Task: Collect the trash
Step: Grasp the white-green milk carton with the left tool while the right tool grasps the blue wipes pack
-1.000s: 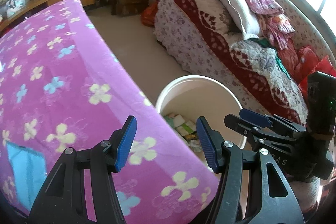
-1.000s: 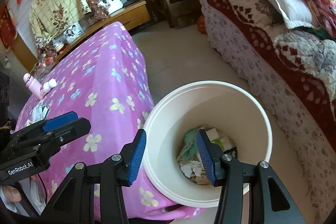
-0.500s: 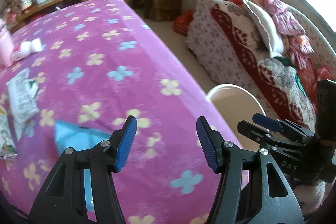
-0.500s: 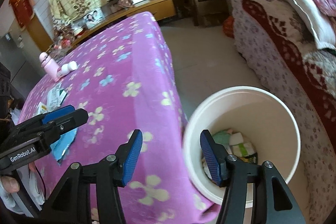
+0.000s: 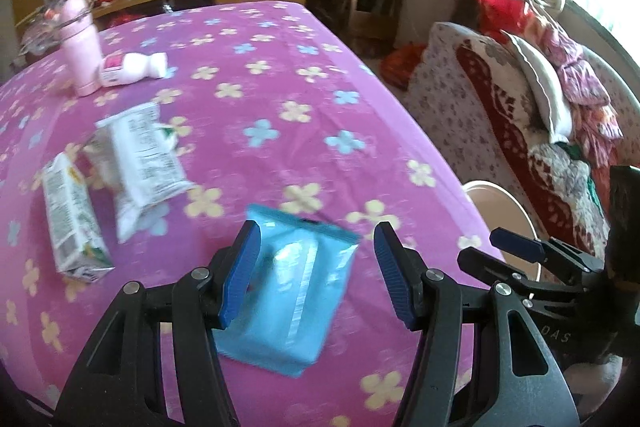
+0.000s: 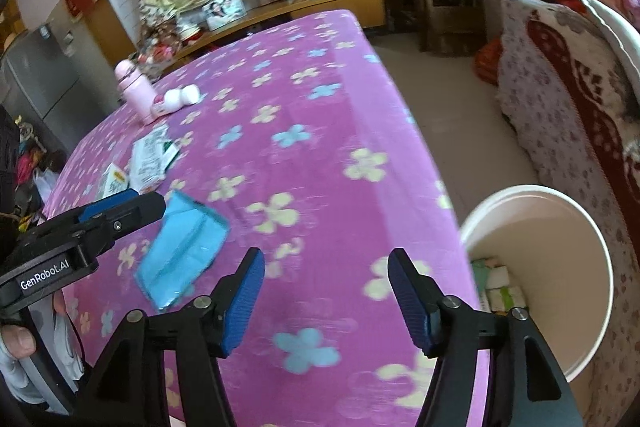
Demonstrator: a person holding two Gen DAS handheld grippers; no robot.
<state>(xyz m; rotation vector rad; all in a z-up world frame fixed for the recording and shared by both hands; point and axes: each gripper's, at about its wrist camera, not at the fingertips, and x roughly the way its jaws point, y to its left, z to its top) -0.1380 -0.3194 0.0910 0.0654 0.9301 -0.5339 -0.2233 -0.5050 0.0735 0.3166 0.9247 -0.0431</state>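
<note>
Collecting looked partly done: some trash already in the white bin (image 6: 536, 291) beside the table (image 6: 320, 147). Left on the cloth: blue packet (image 5: 292, 291), carton (image 5: 72, 223), white wrapper (image 5: 140, 163). Left gripper (image 5: 316, 275) gaping, empty, over the packet. Right gripper (image 6: 326, 301) just widening, nothing between. Bin contents seen from right wrist only.

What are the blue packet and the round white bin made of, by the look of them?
Blue packet: probably thin plastic film, glossy, with shiny streaks and a flat sealed edge. White bin: likely rigid plastic, smooth and matte, with an even rolled rim; thick paperboard can't be ruled out.
</note>
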